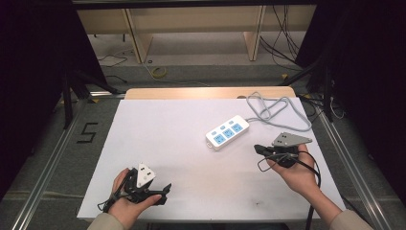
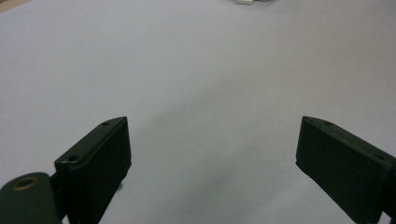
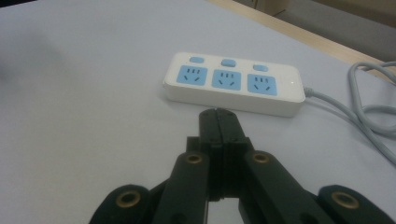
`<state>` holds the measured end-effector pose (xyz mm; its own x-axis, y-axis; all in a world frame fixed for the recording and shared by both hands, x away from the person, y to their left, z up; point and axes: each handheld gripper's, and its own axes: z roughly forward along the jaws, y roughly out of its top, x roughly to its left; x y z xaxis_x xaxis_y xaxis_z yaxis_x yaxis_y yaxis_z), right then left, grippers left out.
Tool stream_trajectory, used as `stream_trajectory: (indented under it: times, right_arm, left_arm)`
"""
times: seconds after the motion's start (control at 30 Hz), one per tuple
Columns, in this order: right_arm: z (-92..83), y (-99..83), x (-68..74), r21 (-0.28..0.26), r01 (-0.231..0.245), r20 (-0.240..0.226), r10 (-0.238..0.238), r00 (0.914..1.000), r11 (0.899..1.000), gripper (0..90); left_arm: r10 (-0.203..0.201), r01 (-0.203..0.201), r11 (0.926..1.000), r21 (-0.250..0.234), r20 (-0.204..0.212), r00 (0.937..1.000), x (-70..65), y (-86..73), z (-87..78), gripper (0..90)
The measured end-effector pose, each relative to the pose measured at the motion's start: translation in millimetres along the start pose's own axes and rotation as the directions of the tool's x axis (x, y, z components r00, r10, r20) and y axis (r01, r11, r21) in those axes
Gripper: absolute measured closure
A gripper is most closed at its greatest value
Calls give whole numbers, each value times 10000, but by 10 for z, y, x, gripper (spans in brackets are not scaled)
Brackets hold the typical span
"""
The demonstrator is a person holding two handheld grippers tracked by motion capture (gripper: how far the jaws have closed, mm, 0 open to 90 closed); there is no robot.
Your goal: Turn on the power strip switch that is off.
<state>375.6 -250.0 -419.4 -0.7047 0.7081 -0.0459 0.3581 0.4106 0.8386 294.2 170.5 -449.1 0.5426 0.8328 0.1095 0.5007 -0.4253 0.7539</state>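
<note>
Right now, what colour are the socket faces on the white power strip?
Light blue, on the white plastic power strip; the right gripper view shows it best.

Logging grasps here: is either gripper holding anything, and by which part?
Nothing is held. The left gripper is open over bare table; the right gripper is shut on nothing, short of the power strip.

L gripper (image 1: 163, 190) | low at near-left, held in L hand (image 1: 125, 194), jaws wide apart (nothing between) || R gripper (image 1: 259, 149) | near-right, in R hand (image 1: 293, 170), jaws pressed together, pointing left, empty
</note>
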Motion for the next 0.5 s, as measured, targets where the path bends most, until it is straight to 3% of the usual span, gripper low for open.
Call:
stream_trajectory:
  times: [0.5]
  right_arm:
    - [99,60,-25,140,53,48,-54,10000,9999,900]
  left_arm:
    - [-2,2,10000,-12,-19,10000,1,3,0,101]
